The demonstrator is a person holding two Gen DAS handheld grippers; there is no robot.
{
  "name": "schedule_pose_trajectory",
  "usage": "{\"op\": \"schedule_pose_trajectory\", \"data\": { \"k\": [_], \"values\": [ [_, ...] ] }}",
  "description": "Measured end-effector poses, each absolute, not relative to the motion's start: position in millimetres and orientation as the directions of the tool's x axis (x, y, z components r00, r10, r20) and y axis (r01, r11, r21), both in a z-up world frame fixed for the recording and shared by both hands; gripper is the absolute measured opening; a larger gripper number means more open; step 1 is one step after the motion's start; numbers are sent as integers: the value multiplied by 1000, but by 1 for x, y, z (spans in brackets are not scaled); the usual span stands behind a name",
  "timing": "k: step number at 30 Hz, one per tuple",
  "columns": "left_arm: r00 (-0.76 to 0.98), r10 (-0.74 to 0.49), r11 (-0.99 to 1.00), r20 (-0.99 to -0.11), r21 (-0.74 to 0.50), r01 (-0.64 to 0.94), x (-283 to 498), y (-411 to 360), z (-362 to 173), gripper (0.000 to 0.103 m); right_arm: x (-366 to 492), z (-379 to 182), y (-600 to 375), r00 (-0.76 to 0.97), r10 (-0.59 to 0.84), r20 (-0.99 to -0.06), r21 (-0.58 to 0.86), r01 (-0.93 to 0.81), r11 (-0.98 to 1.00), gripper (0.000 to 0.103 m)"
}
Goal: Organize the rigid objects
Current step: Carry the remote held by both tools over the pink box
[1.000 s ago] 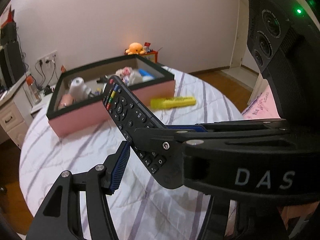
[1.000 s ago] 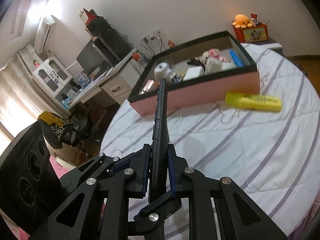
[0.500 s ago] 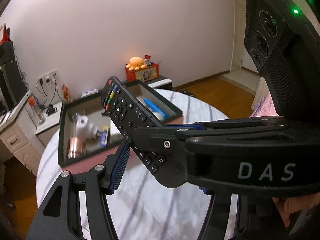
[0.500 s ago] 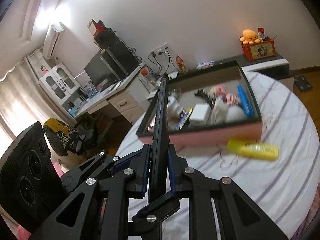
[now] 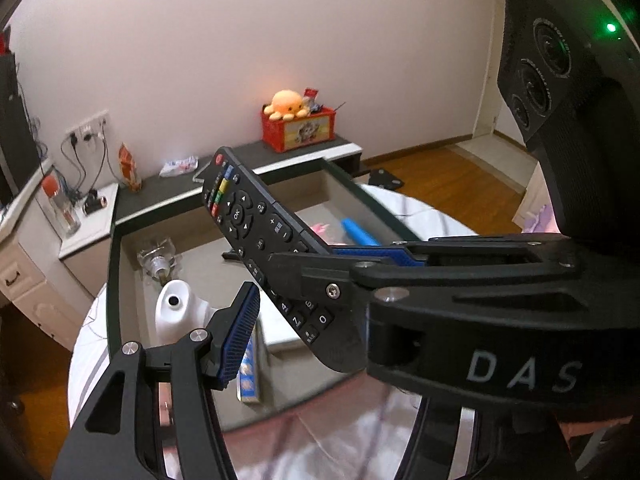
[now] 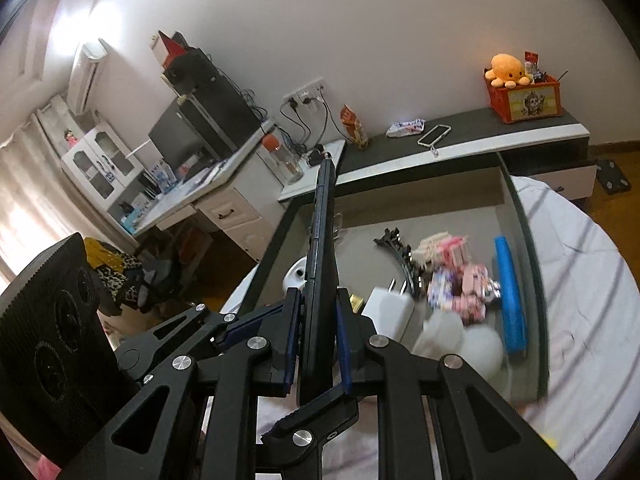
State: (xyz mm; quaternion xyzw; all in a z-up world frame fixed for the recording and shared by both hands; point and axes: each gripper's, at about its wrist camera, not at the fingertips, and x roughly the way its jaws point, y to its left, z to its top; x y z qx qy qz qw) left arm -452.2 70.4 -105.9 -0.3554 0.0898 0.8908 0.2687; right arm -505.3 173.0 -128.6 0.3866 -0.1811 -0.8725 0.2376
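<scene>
The left gripper (image 5: 316, 280) is matte black plastic linkage with silver screw heads and ribbed blue rubber pads (image 5: 239, 342). The right gripper (image 6: 318, 344) is built alike, its arm lettered "DAS" in pale grey, its textured black camera housing (image 5: 560, 80) carrying three round lenses and a green light.

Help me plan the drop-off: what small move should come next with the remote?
Probably lower it into the box. The right tongs clamp the remote above the bare floor near the box's left side; the left tongs look open.
</scene>
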Motion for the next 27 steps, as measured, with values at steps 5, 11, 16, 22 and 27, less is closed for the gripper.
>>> {"op": "schedule_pose_trajectory", "data": {
  "k": [5,11,16,22,27],
  "values": [
    [-572,401,-855,-716,-69,-514,-483,67,-128,66,-535,-147,167,-553,-547,-628,501,251,-828,17],
    [-550,378,-875,-744,-94,-475,-509,59,-146,74,-555,-164,164,-516,-546,-660,506,232,-831,17],
    [-563,340,-896,-753,-79,-436,-518,55,-151,83,-564,-174,165,-503,-536,-678,522,185,-833,21],
    [-580,281,-924,-764,-53,-379,-517,43,-151,89,-562,-174,162,-482,-567,-668,557,182,-811,22],
    [-604,262,-937,-753,-48,-347,-508,34,-146,89,-553,-169,162,-478,-564,-673,555,177,-812,23]
  ]
}}
